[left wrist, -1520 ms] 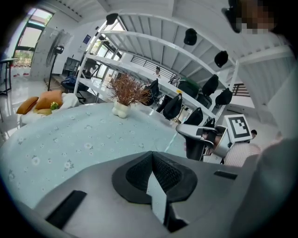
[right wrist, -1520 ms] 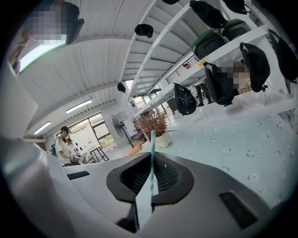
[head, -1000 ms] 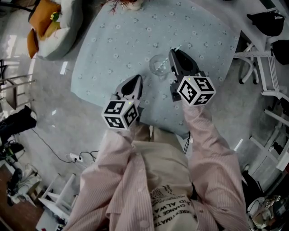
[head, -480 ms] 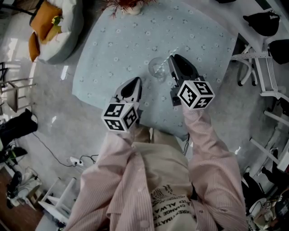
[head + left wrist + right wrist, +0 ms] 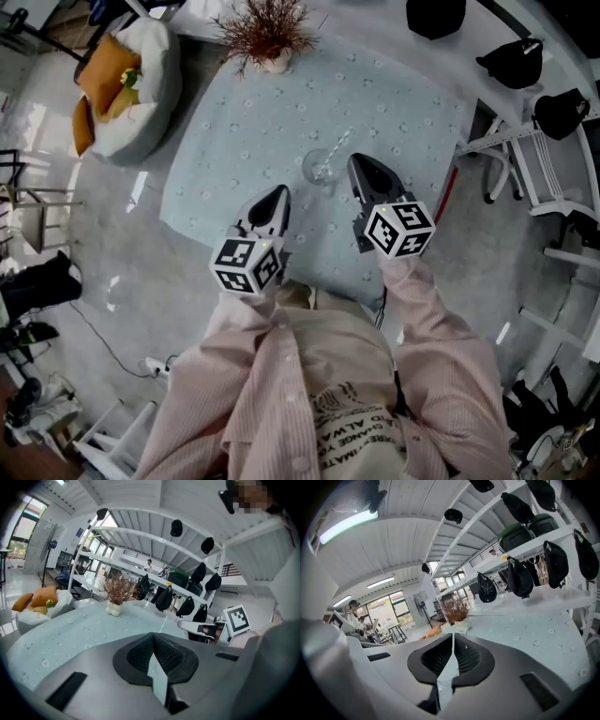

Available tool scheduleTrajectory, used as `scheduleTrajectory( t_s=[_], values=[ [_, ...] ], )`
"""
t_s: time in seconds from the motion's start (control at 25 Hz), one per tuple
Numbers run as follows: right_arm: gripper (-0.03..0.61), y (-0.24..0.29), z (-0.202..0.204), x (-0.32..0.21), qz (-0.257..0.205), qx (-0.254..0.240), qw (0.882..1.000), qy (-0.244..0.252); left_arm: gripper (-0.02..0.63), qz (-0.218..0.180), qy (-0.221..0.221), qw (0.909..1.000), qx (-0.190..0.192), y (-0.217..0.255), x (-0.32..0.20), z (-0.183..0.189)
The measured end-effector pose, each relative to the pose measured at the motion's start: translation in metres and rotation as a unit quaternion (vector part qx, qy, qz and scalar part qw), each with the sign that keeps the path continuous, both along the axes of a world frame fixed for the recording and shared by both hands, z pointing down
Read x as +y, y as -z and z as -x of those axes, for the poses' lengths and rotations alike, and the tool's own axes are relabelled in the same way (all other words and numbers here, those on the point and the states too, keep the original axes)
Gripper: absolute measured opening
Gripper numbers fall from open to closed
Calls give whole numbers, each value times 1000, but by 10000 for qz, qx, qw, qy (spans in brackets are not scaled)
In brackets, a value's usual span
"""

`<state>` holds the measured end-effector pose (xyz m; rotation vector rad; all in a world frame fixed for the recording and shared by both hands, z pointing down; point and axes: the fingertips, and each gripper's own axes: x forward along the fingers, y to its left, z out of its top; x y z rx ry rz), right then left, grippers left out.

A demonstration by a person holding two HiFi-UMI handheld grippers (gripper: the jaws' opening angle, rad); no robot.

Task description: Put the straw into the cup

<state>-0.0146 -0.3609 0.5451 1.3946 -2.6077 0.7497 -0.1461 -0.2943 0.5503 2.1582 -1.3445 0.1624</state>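
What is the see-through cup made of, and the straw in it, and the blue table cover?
Cup: looks like clear glass or plastic, because the blue cover shows through it. Straw: thin and pale, plastic or paper, too small to tell. Table cover: probably soft matte cloth, pale blue with small printed flowers, hanging over the table's edges.

The right gripper (image 5: 453, 639) fills the lower half of the view: a grey shell with two black ribbed fingers (image 5: 467, 657) pressed together and nothing between them. Beyond their tips stretches a pale blue-green cloth surface dotted with small flowers (image 5: 534, 630). At its far end stands a small white vase of dried reddish-brown twigs (image 5: 457, 611). Dark caps and bags (image 5: 520, 578) hang from white shelving (image 5: 562, 531) on the right.
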Motion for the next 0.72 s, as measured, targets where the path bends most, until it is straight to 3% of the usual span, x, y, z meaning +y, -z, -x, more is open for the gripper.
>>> scheduleTrajectory(
  t_s=[0.52, 0.72],
  values=[
    [0, 67, -12, 37, -681, -1, 9973, 265, 0, -881, -152, 9959, -144, 72, 15, -3],
    [0, 92, -14, 52, -956, -11, 9948, 346, 0, -1246, -245, 9909, -449, 97, 24, -1]
  ],
)
